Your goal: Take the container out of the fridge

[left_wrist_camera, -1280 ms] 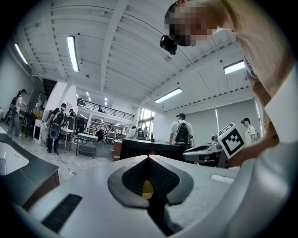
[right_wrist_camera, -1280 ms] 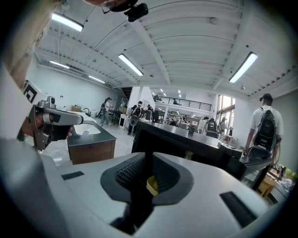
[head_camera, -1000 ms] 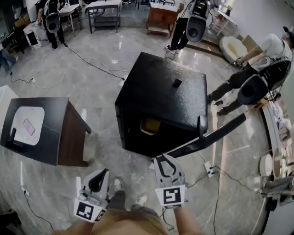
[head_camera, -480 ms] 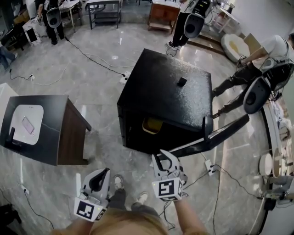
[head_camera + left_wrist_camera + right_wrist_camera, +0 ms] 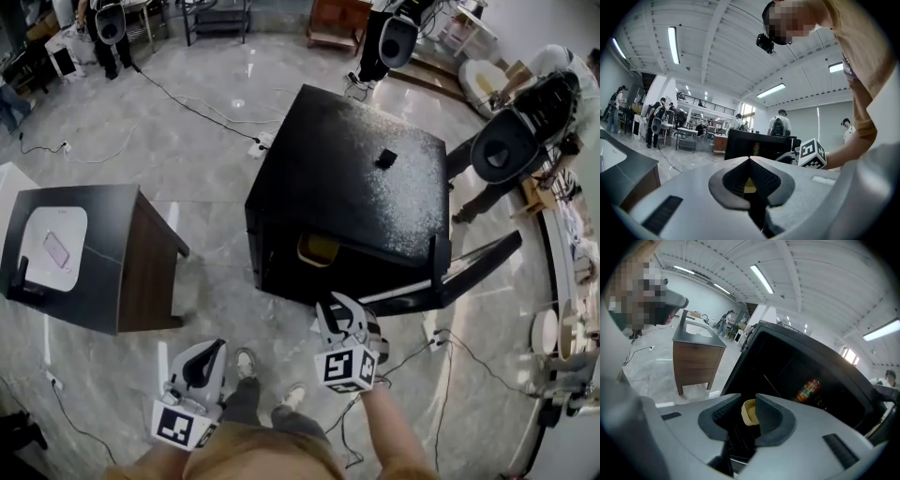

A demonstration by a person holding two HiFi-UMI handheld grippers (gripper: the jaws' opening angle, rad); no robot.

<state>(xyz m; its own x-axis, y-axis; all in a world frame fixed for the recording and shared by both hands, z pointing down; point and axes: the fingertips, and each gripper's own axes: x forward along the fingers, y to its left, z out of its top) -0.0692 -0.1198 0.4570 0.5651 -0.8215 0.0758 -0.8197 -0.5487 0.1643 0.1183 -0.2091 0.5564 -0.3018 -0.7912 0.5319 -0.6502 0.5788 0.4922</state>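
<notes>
Floor (image 5: 216, 122): grey marble.
Container (image 5: 317, 249): we find it half-hidden inside fridge (image 5: 356, 169).
Left tongs (image 5: 218, 345): closed.
Right tongs (image 5: 336, 302): apart, empty.

Grey floor (image 5: 216, 187) carries black fridge (image 5: 361, 187), dark side table (image 5: 108, 253), loose cables (image 5: 192, 110).

Big open hall here, glossy grey marble floor (image 5: 206, 216) with black cables (image 5: 187, 108) snaking across it. Dark-topped wooden cabinet (image 5: 112, 253) off to the left, white beamed ceiling (image 5: 717, 61), long strip lights (image 5: 672, 44) on.
</notes>
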